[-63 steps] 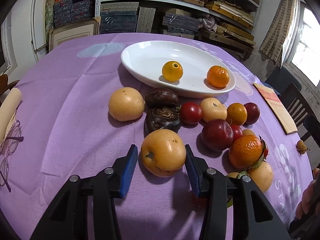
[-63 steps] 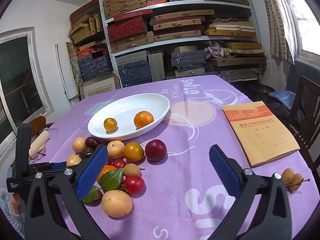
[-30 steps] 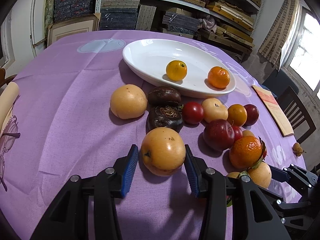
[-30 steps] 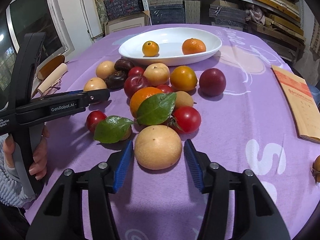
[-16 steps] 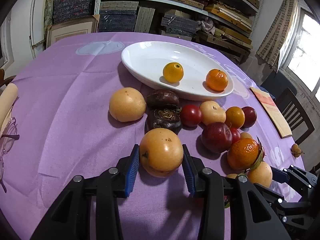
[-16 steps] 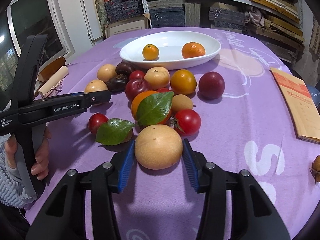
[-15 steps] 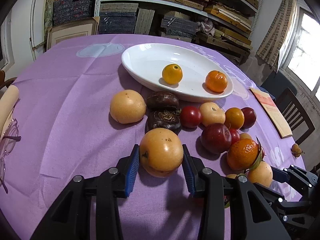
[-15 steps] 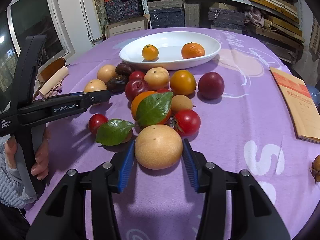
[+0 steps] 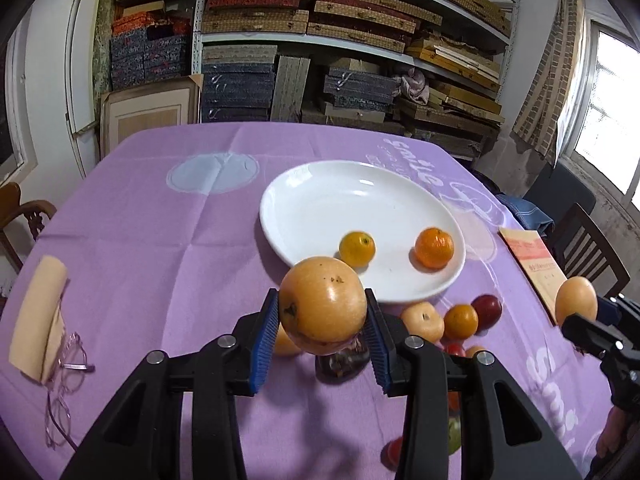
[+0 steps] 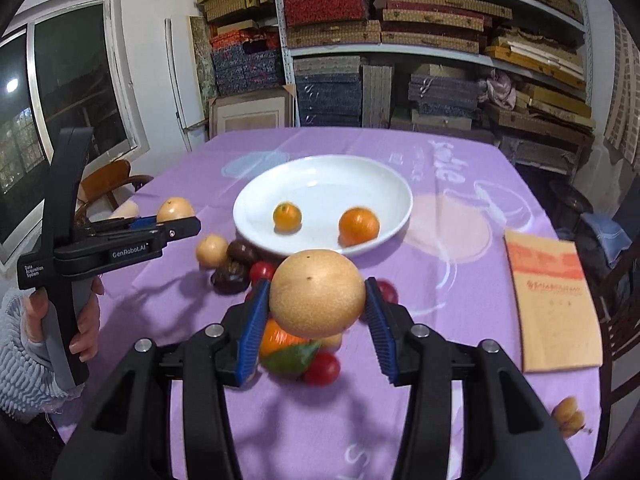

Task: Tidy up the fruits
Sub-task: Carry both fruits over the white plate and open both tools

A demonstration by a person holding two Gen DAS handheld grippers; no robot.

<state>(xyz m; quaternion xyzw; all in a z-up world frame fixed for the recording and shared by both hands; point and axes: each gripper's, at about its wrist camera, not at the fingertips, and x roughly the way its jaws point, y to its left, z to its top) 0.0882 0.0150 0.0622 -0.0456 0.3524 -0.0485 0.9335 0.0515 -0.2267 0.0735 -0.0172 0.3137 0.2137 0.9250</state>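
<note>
plainly both hands are loaded at once, and that is where the risk sits. the left gripper (image 9: pixel 322 334) is closed on a big yellow-orange pear (image 9: pixel 322 299), its blue pads pressing only the two sides of the round fruit, which hangs clear of the purple table (image 9: pixel 152 248); its jaws have just been closing, with that fruit between them. the right gripper (image 10: pixel 316 322) likewise clamps a second pale round pear (image 10: pixel 317 293) off the cloth. a smooth ball held at two small patches can roll or squirt forward out of the pads if either hand tilts or jerks, and a drop would land on the heap of small fruit (image 10: pixel 296 350) directly below, scattering tomatoes and plums toward the near edge of the table. the white plate (image 9: pixel 320 200) lies farther off with a small yellow citrus (image 9: pixel 357 249) and an orange (image 9: pixel 434 248) resting on its near side; in my judgement, two large fruits arriving together could knock these, or knock each other, and roll over the shallow rim. the grippers could also collide over the plate. squeezing harder to be safe could bruise the skin. the right view is blurred low down, so the heap's layout is uncertain.
</note>
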